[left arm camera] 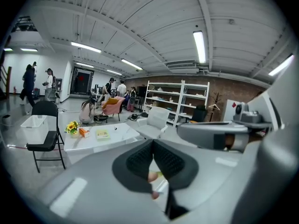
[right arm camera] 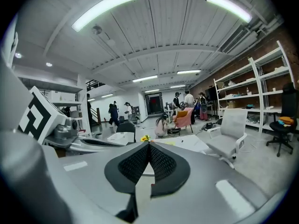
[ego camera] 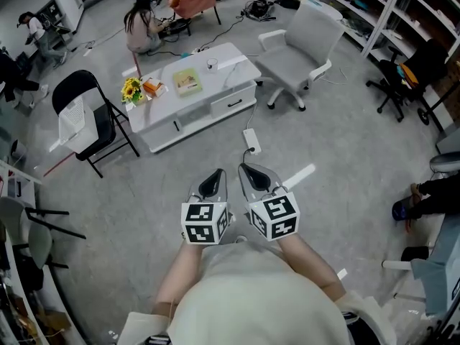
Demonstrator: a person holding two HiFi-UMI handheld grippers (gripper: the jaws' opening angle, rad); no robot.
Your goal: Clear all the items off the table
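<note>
- We hold the left gripper [ego camera: 218,172] and the right gripper [ego camera: 243,167] side by side, close in front of our chest, their tips almost level with each other.
- Both forearms [ego camera: 188,264] are bare and reach forward from a cream shirt, elbows tucked in. The marker cubes [ego camera: 205,223] sit at the rear of each gripper, nearest us.
- The left gripper's jaws are pressed together with nothing between them; its own view shows the dark pads meeting in a closed seam.
- The right gripper's jaws are likewise fully together and empty.
- Both grippers point forward over bare grey floor [ego camera: 180,185], low and roughly level.
- The white bench [ego camera: 233,74] stands well ahead of the grippers and somewhat to their left, far out of reach.
- On the bench lie a bunch of sunflowers [ego camera: 131,90] at its left end, an orange box [ego camera: 152,87] just beside them, a flat yellow-green book [ego camera: 187,82] near the middle, and a small cup [ego camera: 212,64] beyond the book.
- A white power strip [ego camera: 251,140] lies on the floor between the grippers and the bench.
- A black folding chair [ego camera: 97,124] carrying a white basket [ego camera: 72,118] stands far left of the grippers; a white office chair [ego camera: 305,38] stands ahead to their right.
</note>
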